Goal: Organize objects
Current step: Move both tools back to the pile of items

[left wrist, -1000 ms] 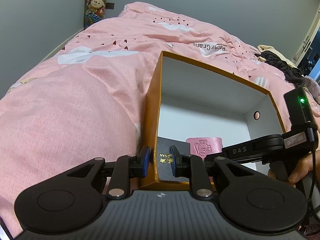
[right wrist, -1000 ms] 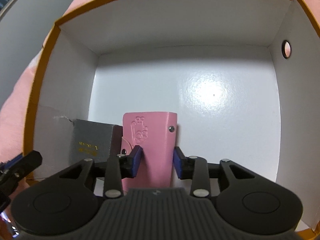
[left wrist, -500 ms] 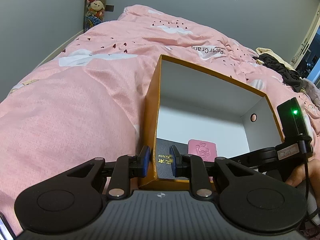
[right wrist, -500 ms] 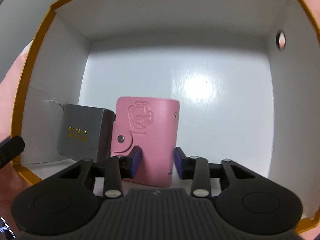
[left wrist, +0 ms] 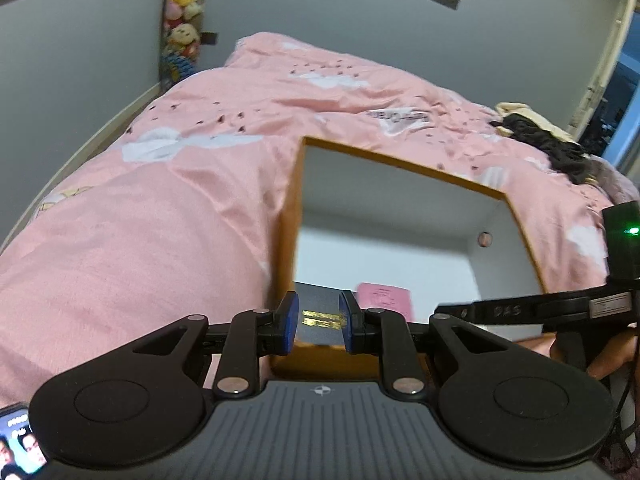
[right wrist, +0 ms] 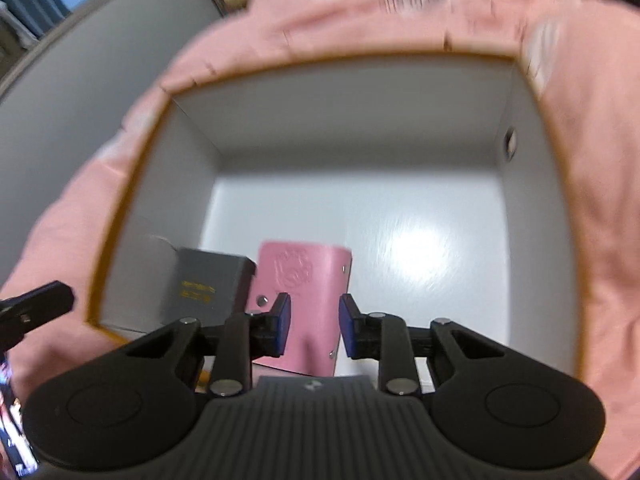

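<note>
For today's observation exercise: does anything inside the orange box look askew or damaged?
Nothing looks damaged. The grey box and pink card holder stand side by side in the orange box, the holder leaning slightly; motion blur hides fine detail.

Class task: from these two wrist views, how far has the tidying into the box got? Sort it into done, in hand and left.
Done: the grey box and pink card case stand side by side in the orange box.
In hand: nothing. The left tongs are shut and empty; the right tongs are closing above the case, not on it.
Left: no loose item shows on the pink duvet, only dark clothes far off.
</note>
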{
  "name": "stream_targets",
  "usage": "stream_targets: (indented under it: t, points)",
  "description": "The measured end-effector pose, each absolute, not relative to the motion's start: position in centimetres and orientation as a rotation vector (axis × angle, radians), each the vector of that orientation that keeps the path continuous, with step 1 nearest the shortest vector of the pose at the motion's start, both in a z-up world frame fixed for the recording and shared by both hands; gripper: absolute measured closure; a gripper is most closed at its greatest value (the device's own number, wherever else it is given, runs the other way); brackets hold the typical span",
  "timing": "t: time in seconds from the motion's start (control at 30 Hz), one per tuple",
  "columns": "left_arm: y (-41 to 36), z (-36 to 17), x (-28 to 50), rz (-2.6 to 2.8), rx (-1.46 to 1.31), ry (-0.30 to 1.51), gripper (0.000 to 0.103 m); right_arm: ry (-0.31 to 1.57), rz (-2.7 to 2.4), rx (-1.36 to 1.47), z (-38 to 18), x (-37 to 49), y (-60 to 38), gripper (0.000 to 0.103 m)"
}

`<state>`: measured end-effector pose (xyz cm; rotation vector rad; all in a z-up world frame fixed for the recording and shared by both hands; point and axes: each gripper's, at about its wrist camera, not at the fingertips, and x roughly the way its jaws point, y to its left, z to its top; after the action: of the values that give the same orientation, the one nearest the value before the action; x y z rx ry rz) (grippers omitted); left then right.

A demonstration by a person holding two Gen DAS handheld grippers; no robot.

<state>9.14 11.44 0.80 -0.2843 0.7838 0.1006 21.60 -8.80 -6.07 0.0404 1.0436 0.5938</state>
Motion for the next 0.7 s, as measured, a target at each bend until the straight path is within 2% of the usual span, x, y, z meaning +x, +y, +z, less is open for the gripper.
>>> stream_targets:
  t: [0.2,0.27,0.4,0.57,0.7]
  points:
    - [8.3,2.5,7.2,-0.044,-0.213,0.783,0.079,0.896,0.590,0.074,-1.9,17.7,-14.0,0.072]
    - [7.0,2.3,6.7,-0.108,-0.200,0.807,0.079,0.872,0.556,0.059,-0.5,14.6,-15.4,0.068]
    - [4.6,0.7,6.1,-0.245,-0.190,0.872,0.079,0.859,0.482,0.006,-0.8,11.6,-18.6,0.064]
    - [2.1,-1.2,6.2,-0.348,-0.243,0.936,0.079,0.924,0.405,-0.040,-3.9,9.6,-20.2,0.062]
    - [0.4,-2.4,7.0,-0.399,-0.248,0.974,0.078,0.952,0.412,-0.113,-5.3,8.9,-20.3,0.053]
